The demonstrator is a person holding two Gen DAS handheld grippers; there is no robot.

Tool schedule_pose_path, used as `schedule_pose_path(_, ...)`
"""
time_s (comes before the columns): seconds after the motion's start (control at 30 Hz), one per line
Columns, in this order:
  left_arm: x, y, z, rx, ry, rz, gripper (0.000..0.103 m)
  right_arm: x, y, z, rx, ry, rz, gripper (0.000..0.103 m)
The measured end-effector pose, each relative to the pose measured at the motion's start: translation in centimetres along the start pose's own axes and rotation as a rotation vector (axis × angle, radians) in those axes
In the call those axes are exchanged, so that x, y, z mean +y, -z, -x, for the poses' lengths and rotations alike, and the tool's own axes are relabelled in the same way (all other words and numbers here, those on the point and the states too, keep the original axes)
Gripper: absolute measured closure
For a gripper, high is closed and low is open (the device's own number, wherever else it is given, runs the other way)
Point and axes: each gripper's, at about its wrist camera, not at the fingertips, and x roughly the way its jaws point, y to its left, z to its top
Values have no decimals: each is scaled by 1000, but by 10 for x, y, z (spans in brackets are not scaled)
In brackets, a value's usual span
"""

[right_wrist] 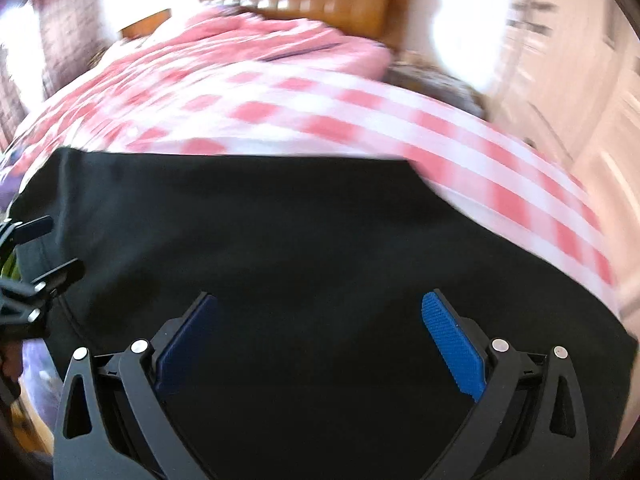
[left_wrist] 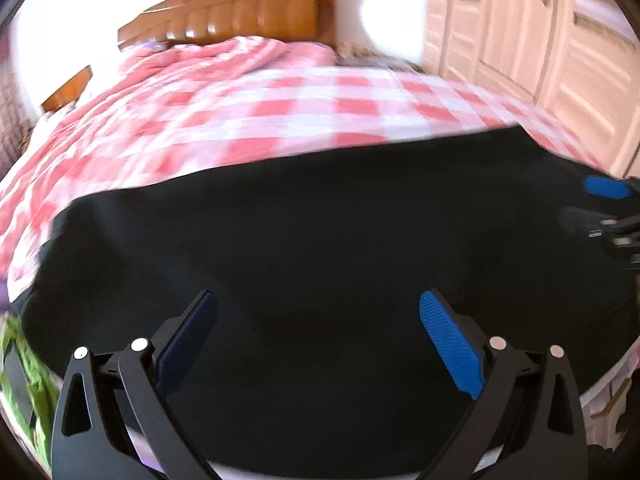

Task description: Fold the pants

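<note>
Black pants [left_wrist: 304, 240] lie spread flat across the near part of a bed with a red and white checked cover [left_wrist: 280, 112]. My left gripper [left_wrist: 318, 312] hovers open over the pants, its blue pads wide apart with nothing between them. In the right wrist view the same black pants [right_wrist: 280, 240] fill the lower half, and my right gripper [right_wrist: 320, 312] is open above them, holding nothing. The right gripper also shows at the right edge of the left wrist view [left_wrist: 608, 208]. The left gripper's black frame shows at the left edge of the right wrist view [right_wrist: 36, 264].
A wooden headboard [left_wrist: 240, 12] stands at the far end of the bed, with a rumpled pink quilt [left_wrist: 224, 60] below it. Pale wardrobe doors [left_wrist: 540, 40] line the right side. A green item [left_wrist: 24, 380] sits off the bed's near left edge.
</note>
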Motion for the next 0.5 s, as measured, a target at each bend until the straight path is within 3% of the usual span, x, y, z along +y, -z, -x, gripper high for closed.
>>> schedule_pose_path(0.13, 82, 29, 41, -91, 68, 229, 2, 62, -12, -2, -43, -94, 137, 5)
schedule_pose_path(0.3, 220, 94, 68, -188, 202, 745, 2, 101, -10, -12, -27, -141, 208, 5)
schedule_pose_path(0.37, 254, 106, 60, -208, 282, 845, 3, 113, -8, -13, -21, -146, 218, 5)
schedule_pose_path(0.5, 284, 103, 37, -234, 362, 913, 4, 132, -8, -7, -27, -145, 249, 5)
